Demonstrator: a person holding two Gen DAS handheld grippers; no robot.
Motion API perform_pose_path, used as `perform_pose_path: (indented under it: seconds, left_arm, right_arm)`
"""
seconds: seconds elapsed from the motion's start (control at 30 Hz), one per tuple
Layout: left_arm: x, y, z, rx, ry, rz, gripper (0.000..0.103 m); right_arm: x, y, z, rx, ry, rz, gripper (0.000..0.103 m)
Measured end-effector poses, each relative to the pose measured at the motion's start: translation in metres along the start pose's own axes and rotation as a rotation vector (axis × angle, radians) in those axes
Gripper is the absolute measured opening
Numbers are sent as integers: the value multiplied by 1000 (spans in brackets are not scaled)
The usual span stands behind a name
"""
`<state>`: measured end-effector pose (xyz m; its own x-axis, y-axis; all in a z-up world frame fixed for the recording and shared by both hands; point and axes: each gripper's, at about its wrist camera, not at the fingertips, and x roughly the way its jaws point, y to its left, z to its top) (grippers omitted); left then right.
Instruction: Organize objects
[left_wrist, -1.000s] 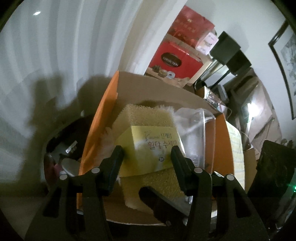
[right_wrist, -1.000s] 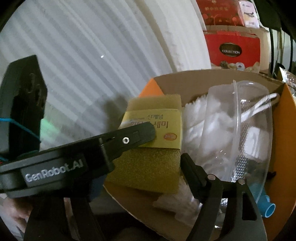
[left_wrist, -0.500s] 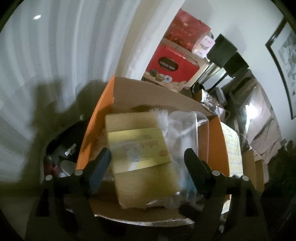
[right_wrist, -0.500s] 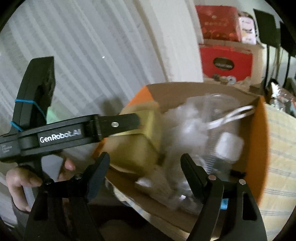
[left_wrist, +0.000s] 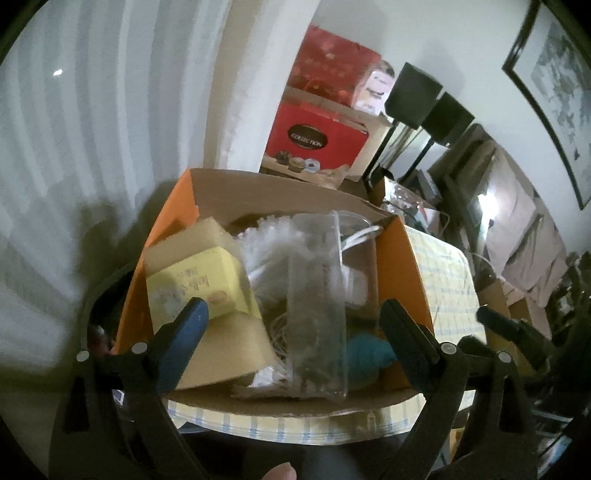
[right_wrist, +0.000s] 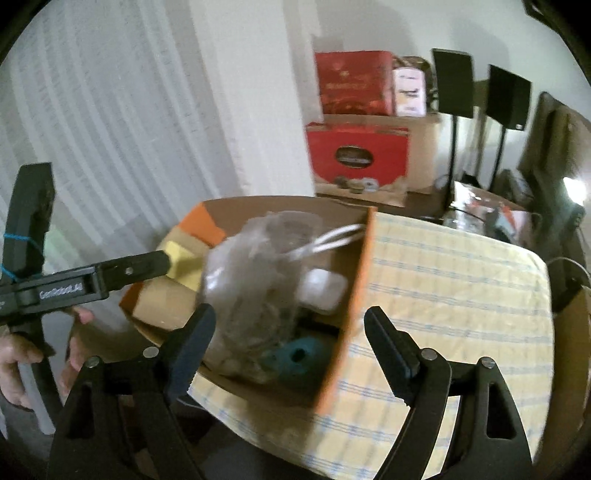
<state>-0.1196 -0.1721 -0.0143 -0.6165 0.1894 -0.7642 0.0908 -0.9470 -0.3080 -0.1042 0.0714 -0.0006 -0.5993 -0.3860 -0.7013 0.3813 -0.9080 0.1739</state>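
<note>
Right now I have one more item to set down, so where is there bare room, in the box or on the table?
The checked tablecloth right of the orange box lies bare up to its far edge. The box itself is crowded: sponge at its left wall, clear container in the middle, teal object near the front right corner.

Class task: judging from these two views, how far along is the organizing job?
Done: the sponge, clear plastic container and teal item all lie inside the cardboard box. In hand: nothing; the left hand-held gripper and right hand-held gripper are both open. Left: unclear, since the striped tablecloth beside the box looks bare.
</note>
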Motion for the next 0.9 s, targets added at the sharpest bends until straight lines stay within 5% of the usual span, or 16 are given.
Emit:
perform_pose_path:
  seconds: [0.33, 0.43, 0.73, 0.9]
  left_arm:
    - [-17, -49, -30, 121, -48, 44, 94]
    - [-22, -63, -42, 149, -71, 46, 103]
    - [-24, -84, -75, 167, -34, 5, 103]
    - [-25, -88, -87, 175, -28, 1, 103]
  right_arm:
    - [-38, -43, -24, 71, -40, -99, 90]
    - [-47, -56, -36, 99, -44, -126, 90]
    - [-67, -81, -66, 153, -47, -188, 92]
    - [-79, -84, -77, 162, -58, -223, 101]
